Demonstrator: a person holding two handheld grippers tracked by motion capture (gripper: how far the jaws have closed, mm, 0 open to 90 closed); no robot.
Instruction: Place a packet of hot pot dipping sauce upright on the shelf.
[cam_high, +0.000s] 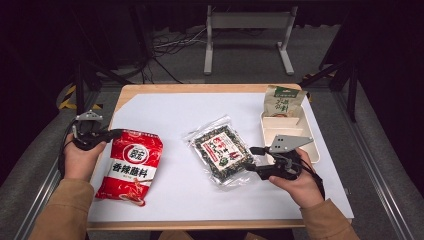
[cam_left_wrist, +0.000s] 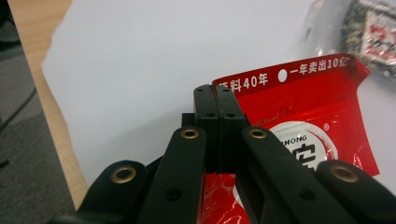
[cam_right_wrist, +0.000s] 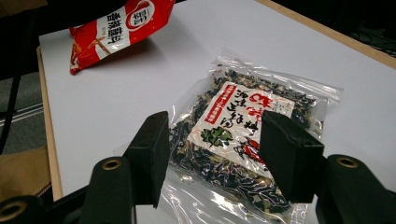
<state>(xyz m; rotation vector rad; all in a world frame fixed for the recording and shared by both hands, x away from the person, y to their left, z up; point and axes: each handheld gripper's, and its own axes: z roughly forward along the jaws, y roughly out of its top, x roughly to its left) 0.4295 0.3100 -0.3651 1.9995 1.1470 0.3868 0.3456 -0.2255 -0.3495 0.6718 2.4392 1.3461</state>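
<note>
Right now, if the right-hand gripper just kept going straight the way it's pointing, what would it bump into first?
Most likely the clear seaweed packet. The right gripper points at it with jaws open, the packet lying just ahead between them on the white sheet.

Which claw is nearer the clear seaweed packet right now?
Right. The right claw stands open at the seaweed packet; the left claw is shut on the red bag.

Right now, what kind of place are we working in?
Probably a lab recording bench, not a kitchen: a white-topped table in a dark room, loose cables on grey floor, a metal stand behind.
</note>
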